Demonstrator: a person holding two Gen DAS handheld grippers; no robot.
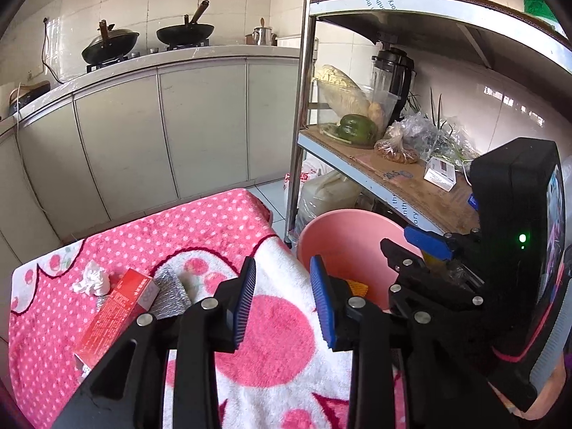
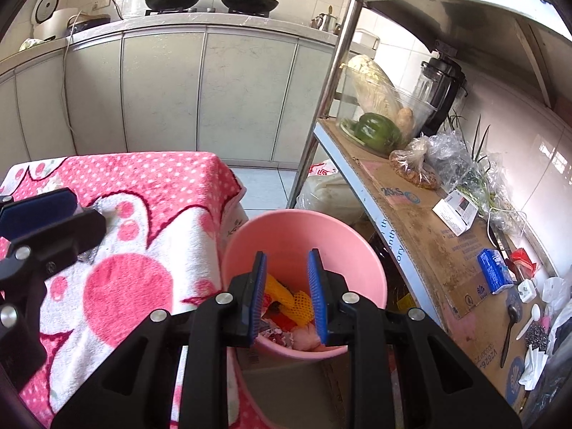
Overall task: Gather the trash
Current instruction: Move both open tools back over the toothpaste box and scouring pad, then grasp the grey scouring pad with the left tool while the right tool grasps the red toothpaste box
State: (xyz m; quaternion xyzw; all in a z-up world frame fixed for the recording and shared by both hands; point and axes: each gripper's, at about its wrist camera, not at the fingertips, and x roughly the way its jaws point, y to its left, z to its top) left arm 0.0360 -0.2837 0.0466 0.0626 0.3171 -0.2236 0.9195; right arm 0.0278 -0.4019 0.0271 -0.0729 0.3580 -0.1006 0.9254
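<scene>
Trash left: you have a crumpled white tissue (image 1: 91, 280), a red carton (image 1: 114, 320) and a silvery foil wrapper (image 1: 169, 295) lying together near the left edge of the bench (image 1: 200, 221).
Tissue: likely feather-light and soft; pinch it anywhere on the bunched top.
Carton: probably light and stiff, maybe empty; take it across its narrow sides so it does not crush or twist.
Foil wrapper: thin, crinkly and probably slippery; catch a raised fold, since it lies flat, partly under the carton's end.
Bin: the pink bucket (image 2: 304, 236) stands on the floor just past the bench's right edge and already holds a yellow net (image 2: 293, 298) and other scraps.
Left tool (image 1: 282, 296): your jaws stand apart over the cloth with nothing between them.
Right tool (image 2: 287, 293): parted and empty, hanging above the bucket's mouth.
Surface: a fluffy pink spotted towel (image 2: 150, 178) covers the bench; its pile may snag the pads, so come down lightly.
Room: a kitchen, with cupboards (image 1: 143, 136) and woks (image 1: 184, 32) behind, and a metal shelf rack (image 2: 422, 214) crowded close beside the bucket.
</scene>
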